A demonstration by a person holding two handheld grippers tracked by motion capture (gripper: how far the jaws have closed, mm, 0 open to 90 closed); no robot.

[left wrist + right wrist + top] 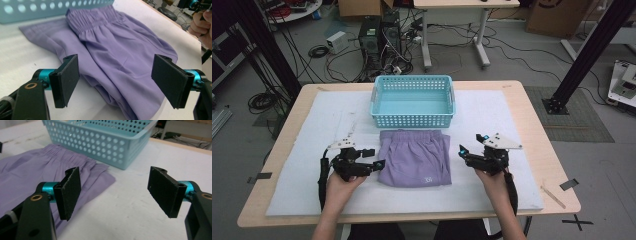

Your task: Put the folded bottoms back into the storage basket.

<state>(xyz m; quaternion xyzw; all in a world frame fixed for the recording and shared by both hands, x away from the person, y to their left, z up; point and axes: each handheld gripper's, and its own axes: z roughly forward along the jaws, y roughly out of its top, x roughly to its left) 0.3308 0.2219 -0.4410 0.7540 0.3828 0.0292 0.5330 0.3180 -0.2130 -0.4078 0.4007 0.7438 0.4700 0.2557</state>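
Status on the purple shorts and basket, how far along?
Done: the purple shorts lie folded flat on the white mat, just in front of the blue basket. In hand: nothing; left gripper and right gripper flank the shorts, jaws open. Left: gripping the shorts and probably placing them in the basket, which holds nothing yet.

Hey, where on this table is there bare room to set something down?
Bare white mat lies left of the basket and shorts, and again to their right, up to the table edge. The basket's inside is empty too. It is crowded mid-table: shorts touch the basket, with the left claw and right claw flanking them.
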